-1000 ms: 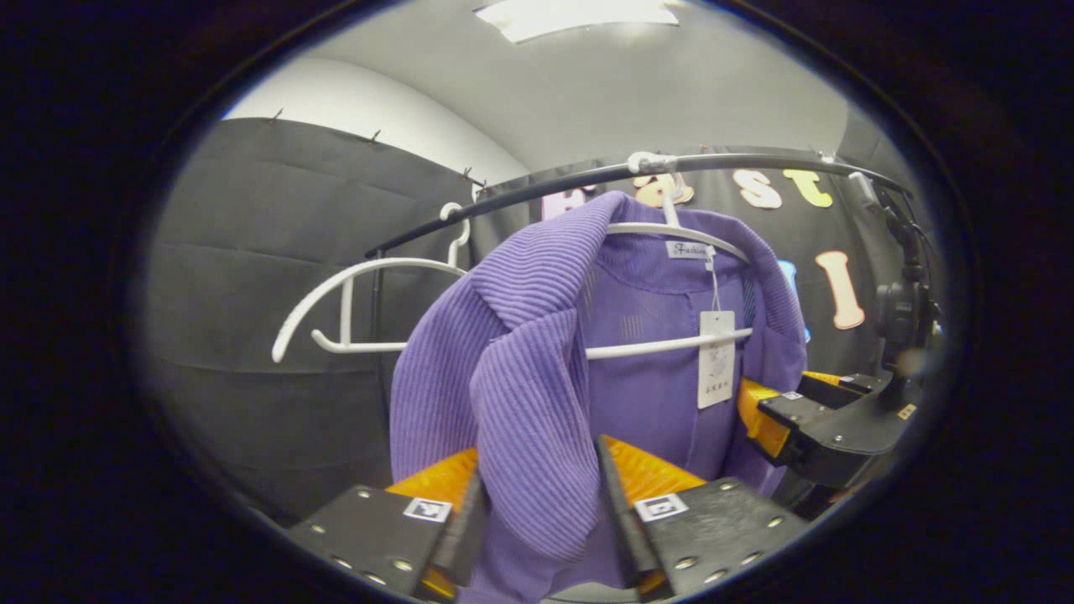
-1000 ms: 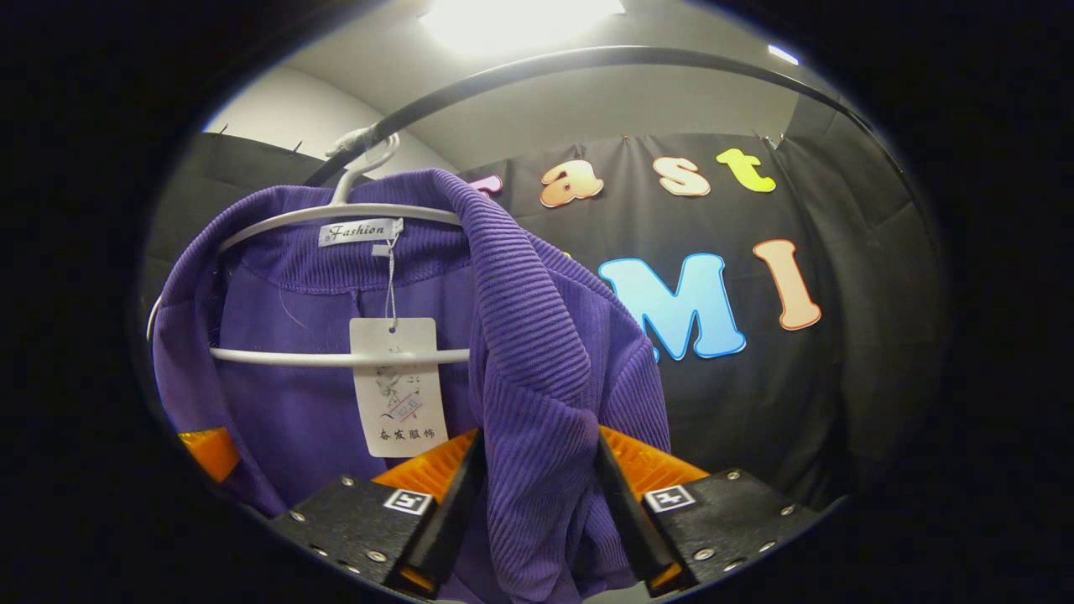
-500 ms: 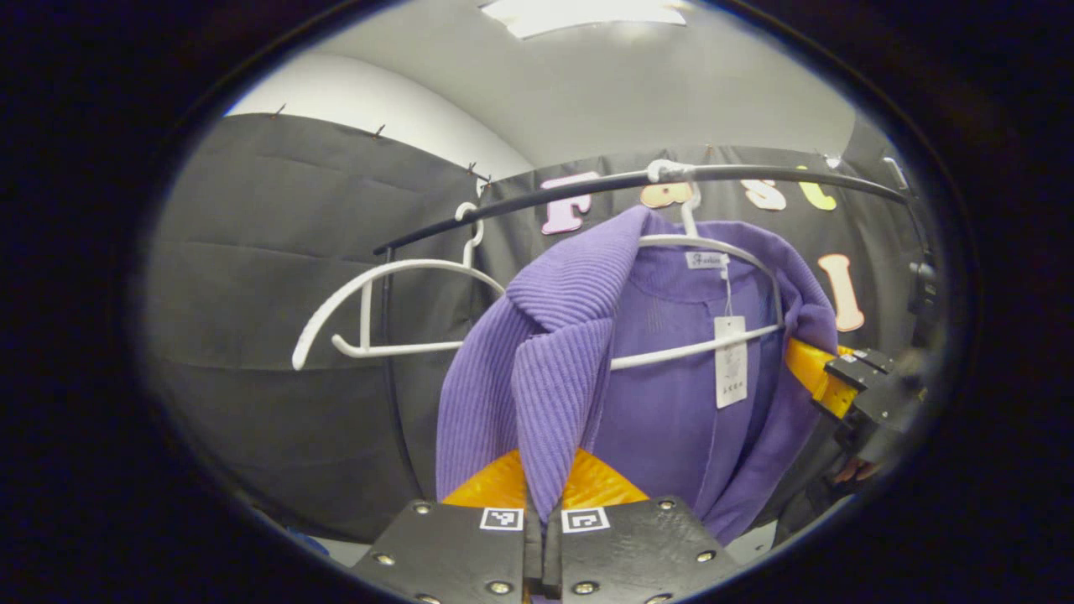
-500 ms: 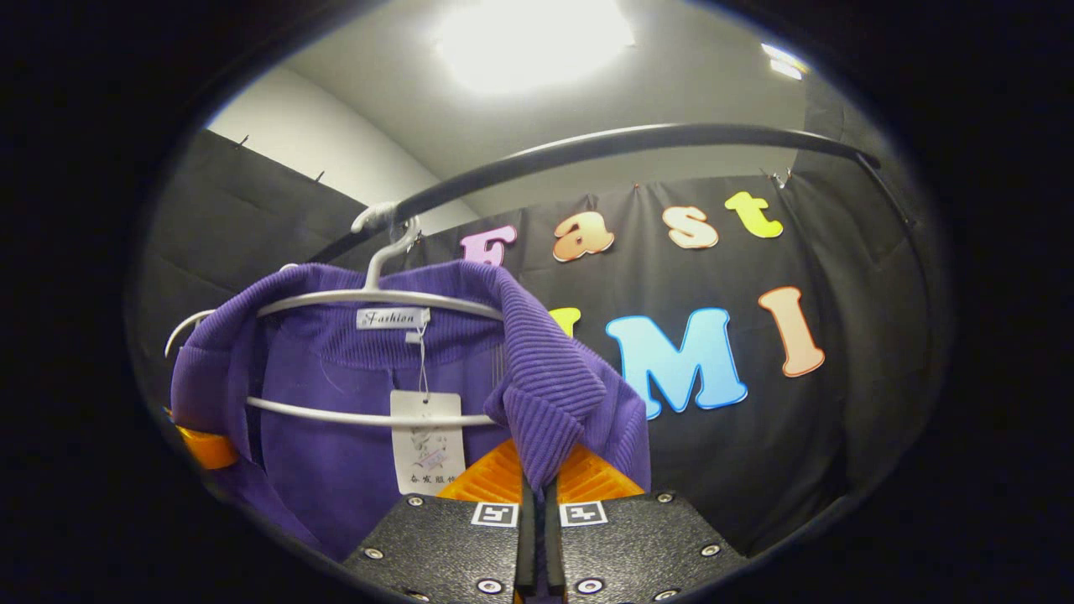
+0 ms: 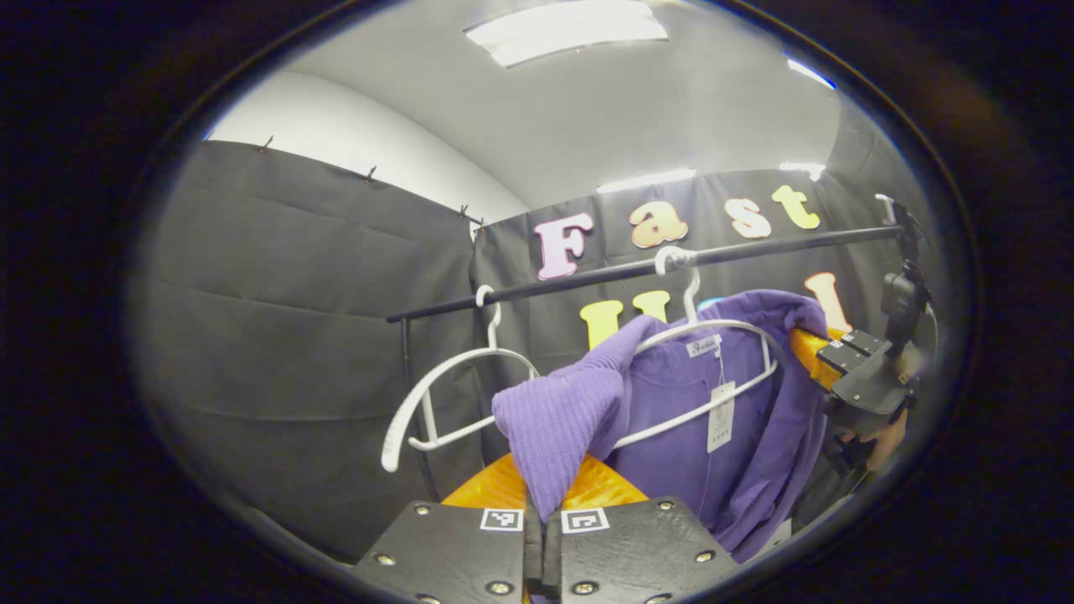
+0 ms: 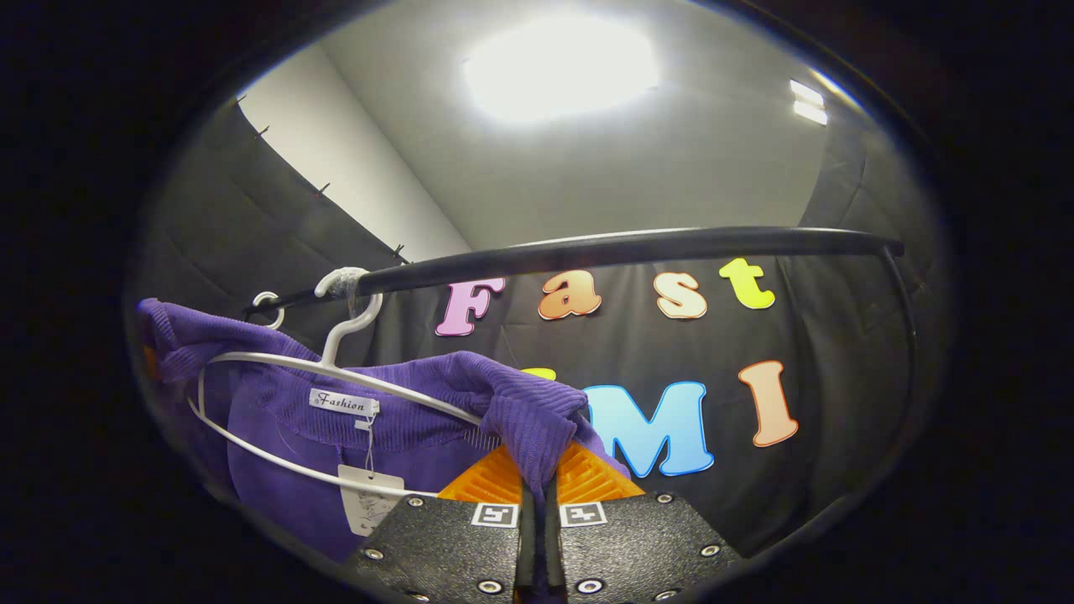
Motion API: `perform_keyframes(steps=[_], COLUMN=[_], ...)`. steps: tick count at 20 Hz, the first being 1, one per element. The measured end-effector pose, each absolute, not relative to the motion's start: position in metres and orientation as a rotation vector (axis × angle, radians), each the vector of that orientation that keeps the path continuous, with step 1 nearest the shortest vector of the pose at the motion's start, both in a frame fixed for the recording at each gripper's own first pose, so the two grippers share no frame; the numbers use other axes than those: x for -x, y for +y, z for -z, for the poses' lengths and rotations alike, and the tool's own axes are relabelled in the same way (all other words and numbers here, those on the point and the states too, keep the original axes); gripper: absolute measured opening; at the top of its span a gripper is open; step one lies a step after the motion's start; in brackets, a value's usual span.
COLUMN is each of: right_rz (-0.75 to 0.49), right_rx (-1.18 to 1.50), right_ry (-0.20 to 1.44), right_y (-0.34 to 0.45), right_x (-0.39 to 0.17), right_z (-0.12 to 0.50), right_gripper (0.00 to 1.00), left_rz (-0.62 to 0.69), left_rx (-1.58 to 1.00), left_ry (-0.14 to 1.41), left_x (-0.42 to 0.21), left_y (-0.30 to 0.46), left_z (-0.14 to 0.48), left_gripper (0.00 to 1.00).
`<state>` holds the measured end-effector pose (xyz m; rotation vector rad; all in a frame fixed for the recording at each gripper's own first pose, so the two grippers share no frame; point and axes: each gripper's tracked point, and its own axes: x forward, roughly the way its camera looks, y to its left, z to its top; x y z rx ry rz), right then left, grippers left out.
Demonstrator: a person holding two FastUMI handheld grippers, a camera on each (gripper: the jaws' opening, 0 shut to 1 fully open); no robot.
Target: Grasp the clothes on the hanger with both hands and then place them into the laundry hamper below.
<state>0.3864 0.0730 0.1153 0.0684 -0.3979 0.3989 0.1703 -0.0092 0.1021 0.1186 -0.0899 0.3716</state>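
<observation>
A purple ribbed garment (image 5: 558, 415) hangs on a white hanger (image 5: 690, 294) from the black rail (image 5: 587, 281). My left gripper (image 5: 542, 491) is shut on a fold of its front edge, pulled toward the camera. In the left gripper view, the right gripper (image 5: 810, 346) grips the garment's far edge, with a hand (image 5: 883, 438) below it. In the right gripper view, my right gripper (image 6: 537, 470) is shut on the other front edge of the garment (image 6: 512, 411). The hanger (image 6: 340, 331) is tilted under the rail (image 6: 629, 247). A paper tag (image 5: 720, 417) dangles from the collar.
An empty white hanger (image 5: 436, 394) hangs on the rail left of the garment in the left gripper view. The rail's upright post (image 5: 409, 369) stands behind it. Black cloth walls close in the booth on all sides.
Both grippers went from open around the garment's front edges to shut on them. They have since drawn back from the rail, stretching the edges out and tilting the hanger.
</observation>
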Motion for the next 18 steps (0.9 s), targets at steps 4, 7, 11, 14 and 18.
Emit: perform_keyframes(steps=[4, 7, 11, 14, 18], right_rz=[-0.381, -0.354, -0.311, -0.306, -0.306], right_rx=[-0.023, -0.021, -0.033, -0.007, 0.042], right_ry=[-0.421, -0.419, -0.409, -0.407, -0.403], right_y=[0.066, 0.054, 0.032, 0.032, 0.034], right_x=[-0.397, -0.406, -0.419, -0.423, -0.429], right_z=[-0.121, -0.122, -0.124, -0.121, -0.109], right_gripper=[0.04, 0.05, 0.05, 0.05, 0.04], left_rz=[-0.385, -0.404, -0.435, -0.444, -0.445], left_rx=[-0.133, -0.140, -0.163, -0.169, -0.176], left_ry=[-0.127, -0.131, -0.129, -0.136, -0.109], left_x=[-0.168, -0.166, -0.174, -0.184, -0.211], left_y=[0.007, 0.023, 0.047, 0.065, 0.083], left_z=[-0.128, -0.136, -0.145, -0.154, -0.145], left_gripper=[0.06, 0.06, 0.06, 0.06, 0.06])
